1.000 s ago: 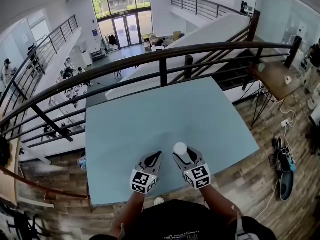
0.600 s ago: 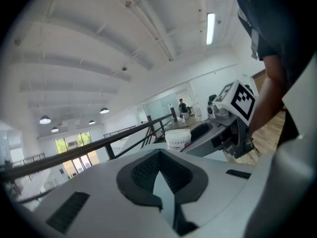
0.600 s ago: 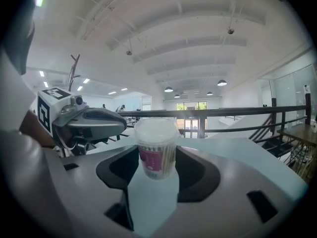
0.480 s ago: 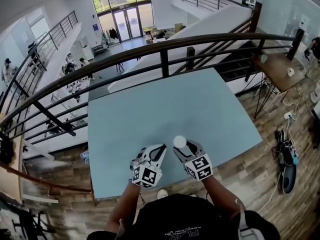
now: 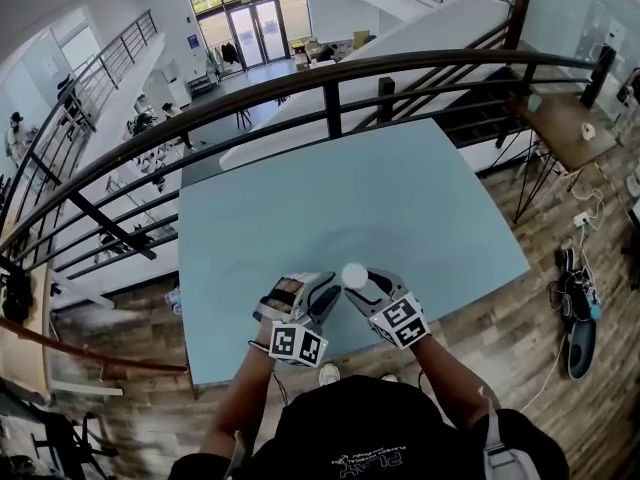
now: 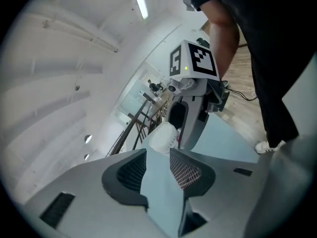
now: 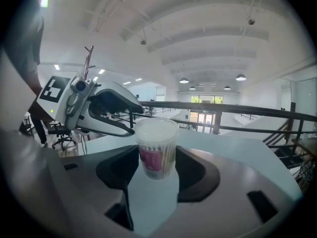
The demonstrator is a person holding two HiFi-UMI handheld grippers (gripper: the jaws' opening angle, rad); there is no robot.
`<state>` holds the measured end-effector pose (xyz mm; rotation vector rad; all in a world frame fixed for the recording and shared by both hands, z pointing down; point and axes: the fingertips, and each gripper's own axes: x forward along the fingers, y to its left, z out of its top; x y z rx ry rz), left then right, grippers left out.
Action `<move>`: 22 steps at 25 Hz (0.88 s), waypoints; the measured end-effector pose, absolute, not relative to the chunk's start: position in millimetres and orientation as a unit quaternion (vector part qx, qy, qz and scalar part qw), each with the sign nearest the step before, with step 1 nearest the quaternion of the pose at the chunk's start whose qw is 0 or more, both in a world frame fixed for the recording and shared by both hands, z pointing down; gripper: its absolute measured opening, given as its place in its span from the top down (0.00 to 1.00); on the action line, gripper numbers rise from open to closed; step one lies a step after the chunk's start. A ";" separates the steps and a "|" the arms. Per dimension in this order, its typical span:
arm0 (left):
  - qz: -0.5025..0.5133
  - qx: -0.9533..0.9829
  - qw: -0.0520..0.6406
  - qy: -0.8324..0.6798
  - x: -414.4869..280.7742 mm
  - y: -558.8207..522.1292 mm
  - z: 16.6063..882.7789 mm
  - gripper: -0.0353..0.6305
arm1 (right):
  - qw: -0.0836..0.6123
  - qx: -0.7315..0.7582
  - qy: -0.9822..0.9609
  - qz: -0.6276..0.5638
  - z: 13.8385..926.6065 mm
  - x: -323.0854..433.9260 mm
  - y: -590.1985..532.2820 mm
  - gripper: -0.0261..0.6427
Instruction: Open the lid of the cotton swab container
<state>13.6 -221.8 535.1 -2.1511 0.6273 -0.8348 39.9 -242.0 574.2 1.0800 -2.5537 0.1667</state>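
The cotton swab container (image 5: 354, 275) is a small clear cup with a white lid and a pink label. It stands upright between the jaws of my right gripper (image 5: 361, 287), which is shut on its lower body (image 7: 157, 155) near the front edge of the pale blue table (image 5: 400, 198). My left gripper (image 5: 323, 290) sits just left of it, rolled onto its side. Its jaws have just been opening and stand open (image 6: 157, 155) with only table between them. The container's lidded top (image 6: 163, 137) lies just beyond those fingertips.
A dark metal railing (image 5: 330, 118) runs along the table's far side, with a drop to a lower floor behind it. The table's front edge is right under the grippers. A wooden side table (image 5: 565, 133) stands at the right.
My left gripper has rolled onto its side and its jaws have parted. It has also drawn closer to the container. My right gripper still holds the container, shifted slightly.
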 end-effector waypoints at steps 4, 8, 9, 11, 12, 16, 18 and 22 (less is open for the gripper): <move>-0.364 -0.813 0.403 0.209 23.8 -218.8 543.9 0.70 | 0.197 0.364 -0.909 0.055 579.1 38.5 -239.9 0.60; -0.387 -0.804 0.411 0.185 28.1 -216.1 546.4 0.70 | 0.190 0.350 -0.915 0.065 578.1 37.1 -235.9 0.60; -0.391 -0.803 0.411 0.182 28.7 -216.0 547.4 0.70 | 0.187 0.347 -0.917 0.067 577.5 36.4 -235.4 0.60; -0.396 -0.802 0.410 0.178 29.3 -216.3 550.2 0.70 | 0.189 0.344 -0.917 0.064 578.2 35.8 -235.9 0.60; -0.397 -0.802 0.408 0.179 29.7 -216.7 550.8 0.70 | 0.192 0.344 -0.917 0.062 578.7 36.0 -236.5 0.60; -0.396 -0.804 0.404 0.182 30.8 -218.8 550.4 0.70 | 0.204 0.340 -0.916 0.052 582.1 37.7 -238.5 0.61; -0.402 -0.804 0.398 0.182 29.7 -219.1 553.6 0.70 | 0.212 0.336 -0.917 0.046 583.9 36.1 -238.0 0.61; -0.409 -0.807 0.384 0.187 27.2 -219.4 554.2 0.69 | 0.221 0.327 -0.918 0.033 579.6 30.5 -235.6 0.62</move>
